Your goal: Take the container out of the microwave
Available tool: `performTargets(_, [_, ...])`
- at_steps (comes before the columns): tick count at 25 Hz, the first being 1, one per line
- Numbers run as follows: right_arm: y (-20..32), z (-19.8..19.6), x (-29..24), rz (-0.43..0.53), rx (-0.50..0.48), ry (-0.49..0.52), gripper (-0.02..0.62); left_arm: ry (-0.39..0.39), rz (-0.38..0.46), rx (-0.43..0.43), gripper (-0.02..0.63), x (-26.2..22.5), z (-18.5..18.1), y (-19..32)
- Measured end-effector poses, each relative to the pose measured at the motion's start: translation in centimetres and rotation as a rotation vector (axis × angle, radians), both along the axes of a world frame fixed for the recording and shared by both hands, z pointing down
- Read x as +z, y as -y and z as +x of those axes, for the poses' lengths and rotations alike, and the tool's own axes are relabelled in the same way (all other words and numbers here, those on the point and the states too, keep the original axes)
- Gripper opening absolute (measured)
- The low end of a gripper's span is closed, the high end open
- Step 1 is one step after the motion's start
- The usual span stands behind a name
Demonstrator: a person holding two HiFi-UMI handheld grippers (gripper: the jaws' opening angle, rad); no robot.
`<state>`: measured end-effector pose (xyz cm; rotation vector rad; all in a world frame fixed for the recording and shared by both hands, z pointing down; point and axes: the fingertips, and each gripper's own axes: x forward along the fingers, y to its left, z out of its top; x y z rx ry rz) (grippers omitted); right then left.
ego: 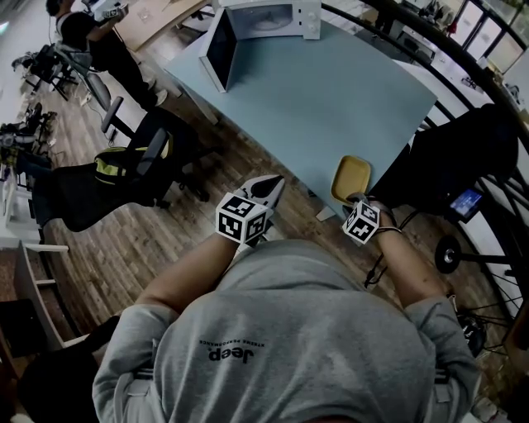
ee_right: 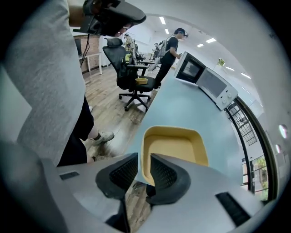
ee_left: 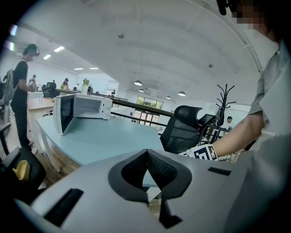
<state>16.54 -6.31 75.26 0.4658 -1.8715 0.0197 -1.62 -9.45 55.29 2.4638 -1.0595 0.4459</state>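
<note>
A yellow container (ego: 351, 177) is at the near edge of the light blue table (ego: 331, 99), partly over the edge. My right gripper (ego: 358, 201) is shut on its near rim. In the right gripper view the rim of the yellow container (ee_right: 175, 150) passes between the pads of the right gripper (ee_right: 143, 170). The white microwave (ego: 273, 16) stands at the table's far end with its door (ego: 220, 49) swung open. My left gripper (ego: 269, 192) hangs off the table's near edge; in its own view the left gripper (ee_left: 146, 154) is shut and empty, pointing toward the microwave (ee_left: 88, 107).
A black office chair (ego: 140, 157) with a yellow item on it stands on the wood floor left of the table. Another black chair (ego: 463, 157) is at the right. A person (ego: 91, 33) stands at a wooden desk at far left. A railing (ee_right: 243, 132) runs behind the table.
</note>
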Motion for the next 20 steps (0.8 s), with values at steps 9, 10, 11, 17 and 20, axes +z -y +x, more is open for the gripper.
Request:
performTargets(9, [2.0,-0.3,-6.1,0.031,0.17,0.225,0.101,-0.019,0.038,0.009,0.006,-1.3,0.8,0.9])
performTargets(10, [2.4,-0.3,-7.1,0.035,0.193,0.264,0.101,-0.024,0.043,0.009,0.008,-1.5,0.9,1.1])
performTargets(11, [2.8,-0.2,-7.9,0.039,0.219,0.306,0.101,-0.029,0.046,0.009,0.007,-1.7,1.0,1.2])
performTargets(17, [4.1,0.3,-13.9,0.043,0.334,0.554,0.095,-0.053,0.066,0.006,0.008,-2.9,1.9,1.6])
performTargets(20, [4.4,0.7,-16.6,0.036,0.363,0.658,0.086,-0.072,0.079,0.003,0.008,-3.6,2.3,1.9])
